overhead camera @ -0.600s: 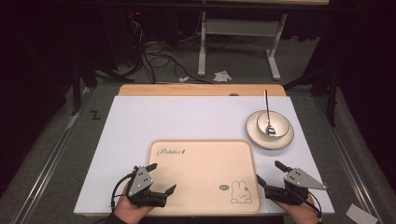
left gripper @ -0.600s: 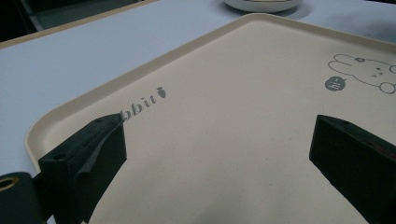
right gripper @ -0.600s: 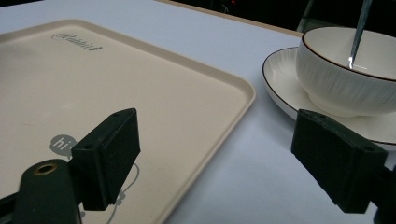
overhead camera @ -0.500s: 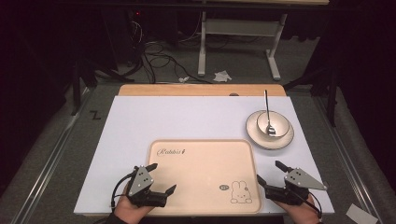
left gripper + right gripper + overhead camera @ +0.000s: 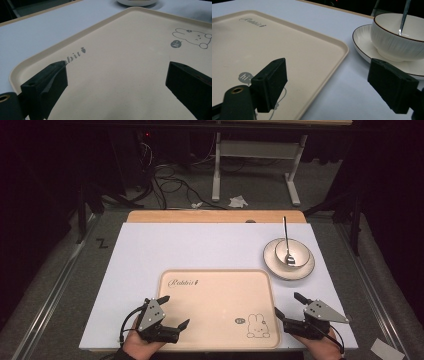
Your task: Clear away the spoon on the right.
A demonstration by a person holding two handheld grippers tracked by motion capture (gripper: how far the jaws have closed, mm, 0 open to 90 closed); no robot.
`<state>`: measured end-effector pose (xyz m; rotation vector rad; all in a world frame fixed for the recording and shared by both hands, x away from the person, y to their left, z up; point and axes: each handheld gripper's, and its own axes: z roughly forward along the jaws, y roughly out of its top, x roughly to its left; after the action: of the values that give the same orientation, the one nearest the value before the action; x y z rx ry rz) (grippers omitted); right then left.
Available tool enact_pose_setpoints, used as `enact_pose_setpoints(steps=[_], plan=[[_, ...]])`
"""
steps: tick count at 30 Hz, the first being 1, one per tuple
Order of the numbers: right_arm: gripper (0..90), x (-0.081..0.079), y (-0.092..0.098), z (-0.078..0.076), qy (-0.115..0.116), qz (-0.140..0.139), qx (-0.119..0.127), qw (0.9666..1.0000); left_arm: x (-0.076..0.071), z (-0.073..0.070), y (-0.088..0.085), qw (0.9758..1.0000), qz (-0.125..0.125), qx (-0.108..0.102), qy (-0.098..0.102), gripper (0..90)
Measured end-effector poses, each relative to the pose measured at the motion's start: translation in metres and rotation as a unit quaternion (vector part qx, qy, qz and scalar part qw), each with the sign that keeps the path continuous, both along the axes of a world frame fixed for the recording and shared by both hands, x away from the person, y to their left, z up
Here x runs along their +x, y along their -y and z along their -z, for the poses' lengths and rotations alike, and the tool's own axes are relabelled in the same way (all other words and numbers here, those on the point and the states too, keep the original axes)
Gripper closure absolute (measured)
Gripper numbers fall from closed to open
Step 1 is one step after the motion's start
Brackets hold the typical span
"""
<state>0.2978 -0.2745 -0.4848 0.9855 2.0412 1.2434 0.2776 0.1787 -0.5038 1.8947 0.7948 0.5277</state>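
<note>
Open tongs [image 5: 289, 304] beside tray [image 5: 215, 285]

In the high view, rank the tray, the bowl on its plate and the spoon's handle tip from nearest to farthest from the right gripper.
From the right gripper:
1. Tray, just beside it on its left.
2. Bowl, on its plate, ahead.
3. Spoon's handle tip, farthest, leaning past the bowl.

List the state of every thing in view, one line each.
tray: flat on the table, nothing on it.
bowl: upright on the plate.
plate: flat on the table, beside the tray.
spoon: leaning in the bowl.
left gripper: open, over the tray.
right gripper: open, jaws either side of the tray's rim.
</note>
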Motion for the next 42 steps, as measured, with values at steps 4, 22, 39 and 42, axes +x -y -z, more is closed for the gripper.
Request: enact_pose_setpoints(steps=[4,22,39,42], plan=[[23.2,0.000,0.000,0.001,-0.001,-0.001,-0.002,1.0000,0.000,0.000,0.000,1.0000,0.002,0.000,0.000,4.7],[61.5,0.003,0.000,0.001,-0.010,0.012,-0.004,0.9999,-0.001,0.000,0.001,1.0000,0.008,0.003,0.003,5.0],[80.6,0.011,0.002,-0.010,0.005,0.045,0.005,0.9989,-0.002,-0.001,0.001,0.9999,0.010,0.002,0.005,5.0],[84.2,0.025,0.001,-0.018,0.009,0.062,0.003,0.9980,-0.002,-0.001,0.001,0.9999,0.010,0.000,0.006,5.0]])
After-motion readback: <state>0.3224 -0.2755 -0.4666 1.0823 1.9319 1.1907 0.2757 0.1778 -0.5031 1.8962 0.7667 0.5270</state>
